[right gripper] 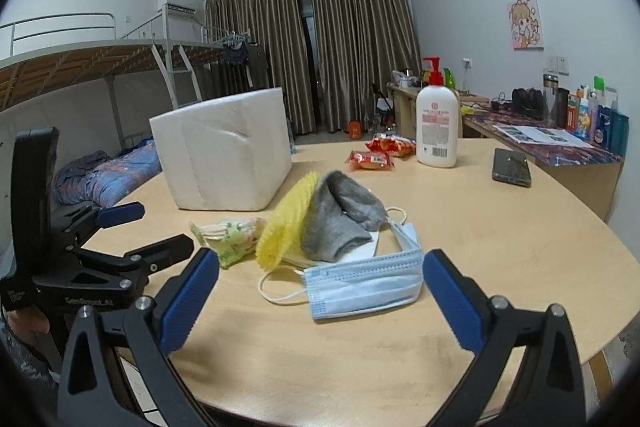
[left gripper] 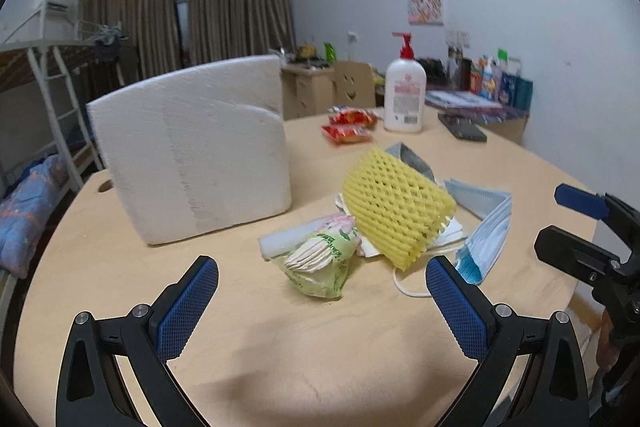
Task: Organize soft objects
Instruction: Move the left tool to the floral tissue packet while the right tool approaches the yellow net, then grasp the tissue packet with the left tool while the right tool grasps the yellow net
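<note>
Heaped soft objects: yellow foam net tilted over grey sock; green tissue pack at left; blue face mask lying flat nearest.

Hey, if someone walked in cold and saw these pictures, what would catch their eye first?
Probably the yellow foam net, the brightest thing on the table, sitting mid-pile against a grey sock and a blue mask. Next, the big white foam box standing behind the pile. Both grippers, left and right, frame the pile with jaws wide open.
</note>
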A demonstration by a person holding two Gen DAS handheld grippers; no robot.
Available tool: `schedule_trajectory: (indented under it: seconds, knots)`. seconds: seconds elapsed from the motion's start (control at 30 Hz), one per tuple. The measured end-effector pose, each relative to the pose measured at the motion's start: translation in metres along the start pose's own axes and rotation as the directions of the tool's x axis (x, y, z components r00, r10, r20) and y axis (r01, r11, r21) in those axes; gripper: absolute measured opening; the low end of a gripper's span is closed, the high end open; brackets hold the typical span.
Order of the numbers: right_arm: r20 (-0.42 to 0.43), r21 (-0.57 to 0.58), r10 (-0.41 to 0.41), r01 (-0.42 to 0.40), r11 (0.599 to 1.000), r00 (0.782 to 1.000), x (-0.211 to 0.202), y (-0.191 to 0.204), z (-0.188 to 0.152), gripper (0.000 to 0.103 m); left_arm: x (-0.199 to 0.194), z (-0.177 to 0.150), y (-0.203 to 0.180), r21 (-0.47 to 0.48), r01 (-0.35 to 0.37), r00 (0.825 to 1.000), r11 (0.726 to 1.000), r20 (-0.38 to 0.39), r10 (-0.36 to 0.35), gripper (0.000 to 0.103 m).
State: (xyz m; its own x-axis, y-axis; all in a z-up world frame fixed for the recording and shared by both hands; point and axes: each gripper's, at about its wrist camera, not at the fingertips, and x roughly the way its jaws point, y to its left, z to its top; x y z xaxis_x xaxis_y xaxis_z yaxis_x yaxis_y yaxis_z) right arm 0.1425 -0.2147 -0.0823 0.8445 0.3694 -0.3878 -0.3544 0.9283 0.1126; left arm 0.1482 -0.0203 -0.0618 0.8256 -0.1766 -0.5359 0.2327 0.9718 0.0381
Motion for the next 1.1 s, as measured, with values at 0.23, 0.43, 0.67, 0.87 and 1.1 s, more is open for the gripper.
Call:
schedule_trajectory:
  seconds: [0.23, 0.43, 0.67, 0.87, 1.1]
  knots:
    - [-0.031, 0.002, 0.007, -0.007, 1.000, 1.000, 0.012, -0.006, 0.001, 0.103, 0.029, 0.013, 0.002, 0.075, 0.036, 0.998, 0.997, -0.059, -0.032, 0.101]
    - [-0.053, -0.006, 0.033, -0.033, 0.999, 0.998, 0.021, -0.007, 0.004, 0.103, 0.049, 0.016, -0.001, 0.173, 0.117, 0.987, 0.978, -0.127, -0.096, 0.084]
    - [-0.086, -0.006, 0.083, -0.084, 0.996, 0.993, 0.034, -0.006, 0.014, 0.103, 0.069, 0.013, -0.002, 0.289, 0.145, 0.976, 0.946, -0.197, -0.089, 0.078]
    - [-0.106, -0.011, 0.104, -0.106, 0.994, 0.989, 0.042, -0.001, 0.018, 0.103, 0.083, 0.009, 0.000, 0.296, 0.218, 0.953, 0.930, -0.271, -0.137, 0.058]
    - [-0.128, -0.022, 0.107, -0.110, 0.994, 0.986, 0.049, 0.002, 0.023, 0.103, 0.085, 0.011, 0.009, 0.246, 0.252, 0.941, 0.936, -0.287, -0.178, 0.042]
